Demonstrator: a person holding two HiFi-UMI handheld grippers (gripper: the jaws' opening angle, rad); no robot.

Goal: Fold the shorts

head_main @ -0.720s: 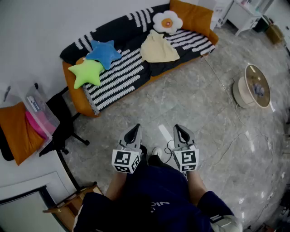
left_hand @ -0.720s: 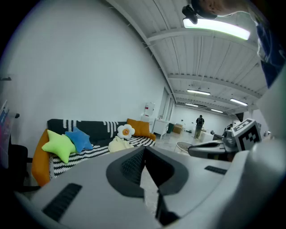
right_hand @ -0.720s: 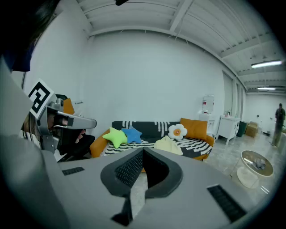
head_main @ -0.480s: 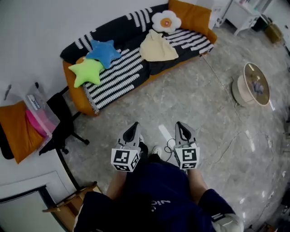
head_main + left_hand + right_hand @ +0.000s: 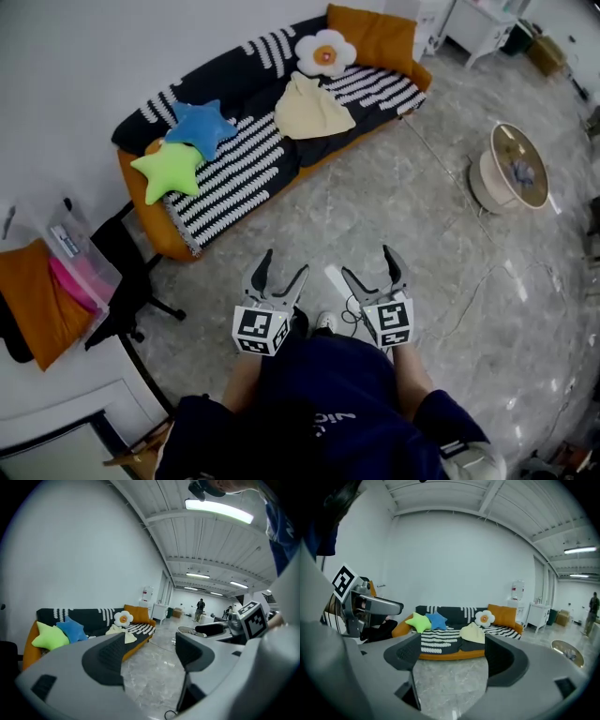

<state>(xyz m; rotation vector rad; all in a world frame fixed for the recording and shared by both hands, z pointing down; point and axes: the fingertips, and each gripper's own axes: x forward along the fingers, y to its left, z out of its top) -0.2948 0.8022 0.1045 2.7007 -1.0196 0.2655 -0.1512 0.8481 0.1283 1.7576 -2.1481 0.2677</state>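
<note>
The shorts [image 5: 314, 108] are a pale yellow heap on the striped sofa [image 5: 234, 159], several steps ahead of me. They also show in the left gripper view [image 5: 115, 630] and the right gripper view [image 5: 472, 633]. My left gripper [image 5: 284, 264] is held at waist height over the floor, jaws open and empty. My right gripper [image 5: 367, 262] hangs beside it, open wide with nothing between its fingers. Each gripper's own view shows only floor and sofa between the left gripper [image 5: 150, 653] pads and the right gripper [image 5: 452, 656] pads.
A green star cushion [image 5: 169, 167], a blue star cushion [image 5: 199, 127], a flower cushion [image 5: 322, 53] and an orange cushion [image 5: 370, 33] lie on the sofa. A round low table [image 5: 511, 167] stands at right, a black office chair [image 5: 127, 272] at left. A white power strip [image 5: 337, 279] lies by my feet.
Both grippers' jaws have gone from closed together to spread apart. The head view has shifted a little, so the sofa sits further left and higher.
</note>
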